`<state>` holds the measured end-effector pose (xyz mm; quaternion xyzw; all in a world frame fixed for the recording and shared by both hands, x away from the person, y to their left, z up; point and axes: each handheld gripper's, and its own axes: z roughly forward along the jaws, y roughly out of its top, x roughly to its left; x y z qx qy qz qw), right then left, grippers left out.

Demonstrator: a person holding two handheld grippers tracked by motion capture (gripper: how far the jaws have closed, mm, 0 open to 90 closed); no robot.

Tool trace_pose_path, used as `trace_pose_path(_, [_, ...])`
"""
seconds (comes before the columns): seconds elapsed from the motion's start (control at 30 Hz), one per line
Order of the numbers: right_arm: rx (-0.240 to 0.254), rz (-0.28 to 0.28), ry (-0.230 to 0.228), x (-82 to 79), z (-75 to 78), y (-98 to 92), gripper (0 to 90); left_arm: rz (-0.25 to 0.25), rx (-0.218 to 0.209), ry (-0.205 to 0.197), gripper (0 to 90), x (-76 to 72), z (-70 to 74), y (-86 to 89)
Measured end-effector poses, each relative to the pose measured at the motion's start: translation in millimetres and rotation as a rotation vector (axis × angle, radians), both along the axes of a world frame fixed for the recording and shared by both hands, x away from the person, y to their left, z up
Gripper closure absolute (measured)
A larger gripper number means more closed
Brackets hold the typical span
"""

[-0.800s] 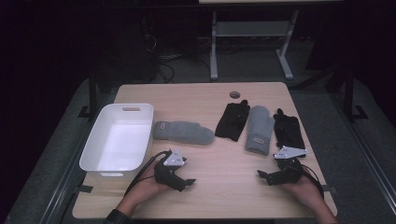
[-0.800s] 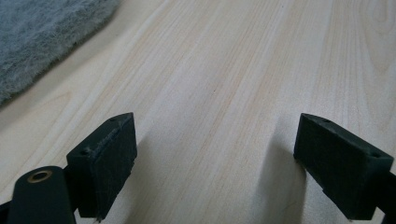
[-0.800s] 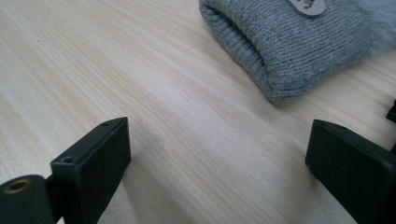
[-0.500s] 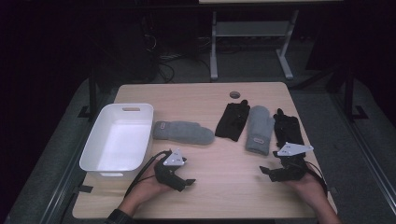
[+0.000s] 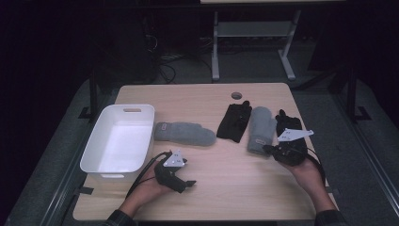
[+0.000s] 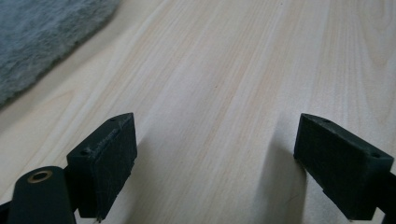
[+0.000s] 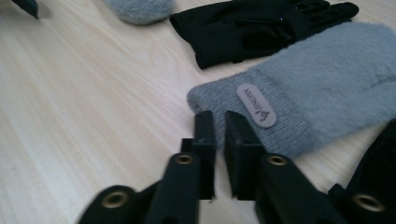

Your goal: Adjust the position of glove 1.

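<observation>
I read the worktop [image 5: 207,188] as a pale wood-grain laminate with straight, light streaks running along its surface. My left gripper [image 5: 187,184] rests low on the near left part of the worktop; its two blocky black fingers [image 6: 105,163] stand wide apart with bare wood between them and grip nothing. Just beyond it lies a grey fleece mitten [image 5: 184,133], soft and fuzzy, laid flat with its rounded end toward the middle; its woolly edge shows at the upper left of the left gripper view [image 6: 42,42]. My right gripper [image 5: 268,149] sits at the near right, and its fingers [image 7: 205,149] are closed nearly together with only a thin slit left and nothing caught in it. Their tips lie just beside the ribbed knit cuff of a second grey mitten [image 7: 317,93], which bears a small oval sewn label and turns to plush pile past the cuff; whether the tips touch the cuff I cannot tell. In the high view this mitten [image 5: 262,128] lies lengthwise between two black gloves. The left black glove [image 5: 235,121] is smooth, thin fabric with separate finger shapes; the right black glove [image 5: 287,125] lies partly under my right hand. A white, rounded-corner plastic tub [image 5: 94,155] with a handle slot stands at the left.
</observation>
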<state>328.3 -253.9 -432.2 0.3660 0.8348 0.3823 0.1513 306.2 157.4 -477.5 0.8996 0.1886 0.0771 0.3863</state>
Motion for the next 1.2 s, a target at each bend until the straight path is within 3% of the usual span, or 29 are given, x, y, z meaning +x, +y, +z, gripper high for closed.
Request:
trace_pose_path(0.6, [0.006, -0.040, 0.008, 42.9, -2.6, -4.9, 90.0, 0.000, 0.014, -0.003, 12.2, 2.1, 0.7, 3.9])
trace_pose_path(0.7, [-0.017, -0.037, 0.024, 51.6, -8.0, -2.4, 90.0, -0.001, 0.007, 0.000, 12.1, 2.3, 0.4, 3.2])
trace_pose_path(0.97, [-0.021, -0.033, 0.057, 53.9, -14.6, -2.5, 90.0, 0.000, 0.006, 0.002, 12.1, 2.3, 0.4, 2.9])
trace_pose_path(1.2, [-0.033, 0.006, 0.074, 48.9, -18.3, 0.2, 90.0, 0.001, 0.005, 0.003, 12.1, 2.1, 0.3, 2.9])
